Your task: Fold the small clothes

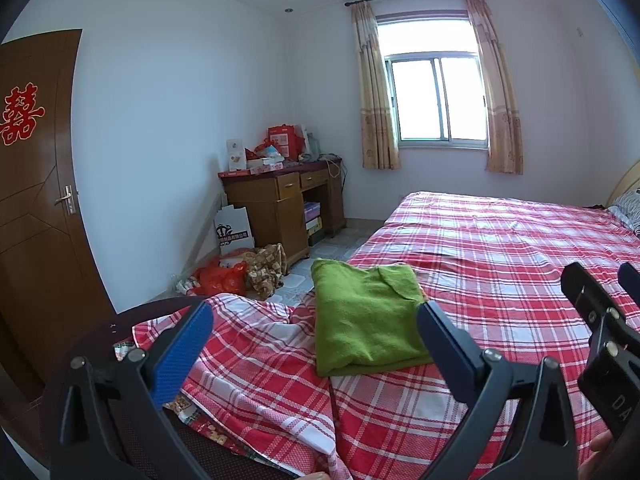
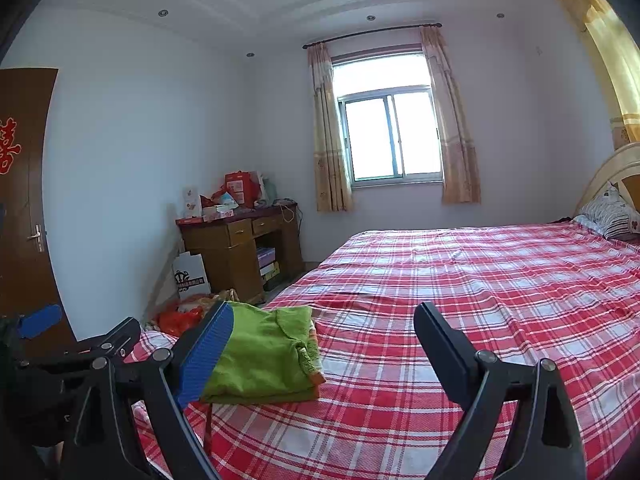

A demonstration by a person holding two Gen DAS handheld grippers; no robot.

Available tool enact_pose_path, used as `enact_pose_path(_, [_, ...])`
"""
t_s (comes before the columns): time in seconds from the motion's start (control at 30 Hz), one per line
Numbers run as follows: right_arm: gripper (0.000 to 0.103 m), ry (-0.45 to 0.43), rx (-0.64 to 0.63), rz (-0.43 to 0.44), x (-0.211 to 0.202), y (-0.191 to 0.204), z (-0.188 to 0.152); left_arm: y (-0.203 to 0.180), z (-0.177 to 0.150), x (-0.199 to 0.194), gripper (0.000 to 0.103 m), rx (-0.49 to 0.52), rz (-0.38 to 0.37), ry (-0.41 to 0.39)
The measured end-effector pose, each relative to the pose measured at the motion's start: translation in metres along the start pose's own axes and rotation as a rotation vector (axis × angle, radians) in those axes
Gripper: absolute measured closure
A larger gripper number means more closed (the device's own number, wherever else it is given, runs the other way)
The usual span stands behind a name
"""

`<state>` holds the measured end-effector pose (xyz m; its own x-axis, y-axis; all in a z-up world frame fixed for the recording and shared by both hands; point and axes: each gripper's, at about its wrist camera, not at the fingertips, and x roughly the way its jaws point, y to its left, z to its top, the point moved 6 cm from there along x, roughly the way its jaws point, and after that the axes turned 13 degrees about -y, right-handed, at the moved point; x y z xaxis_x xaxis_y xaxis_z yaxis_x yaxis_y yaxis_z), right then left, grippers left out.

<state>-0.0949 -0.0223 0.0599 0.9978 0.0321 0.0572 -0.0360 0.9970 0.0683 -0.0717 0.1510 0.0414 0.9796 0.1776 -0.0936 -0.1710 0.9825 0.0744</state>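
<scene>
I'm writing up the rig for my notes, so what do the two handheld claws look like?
Both are alike: the left claw and right claw have black angular frames with silver pivot bolts and flat fingers padded in ribbed blue rubber. White "DA" lettering marks the right one's body.

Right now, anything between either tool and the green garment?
Nothing visible. The folded green garment lies on the plaid bedsheet, with only bare sheet between it and the open left tool. The right tool, also open, has it beside its left finger.

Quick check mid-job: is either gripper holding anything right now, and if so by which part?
Nothing is held. The left gripper and right gripper are both open and empty, above the bed; the folded green garment lies free on the plaid sheet.
</scene>
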Motion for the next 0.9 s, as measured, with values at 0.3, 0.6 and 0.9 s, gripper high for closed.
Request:
enact_pose_path(0.3, [0.011, 0.008, 0.004, -0.001, 0.0012, 0.0017, -0.0018, 0.0002, -0.0014, 0.0017, 0.0, 0.0, 0.003, 0.012])
enact_pose_path(0.6, [0.011, 0.019, 0.012, -0.008, 0.0021, 0.0021, -0.0052, 0.0011, -0.002, 0.0021, 0.0, 0.0, 0.003, 0.013])
enact_pose_path(0.9, [0.011, 0.021, 0.016, -0.009, 0.0026, 0.0019, -0.0057, 0.0014, -0.0019, 0.0023, 0.0, 0.001, 0.004, 0.013])
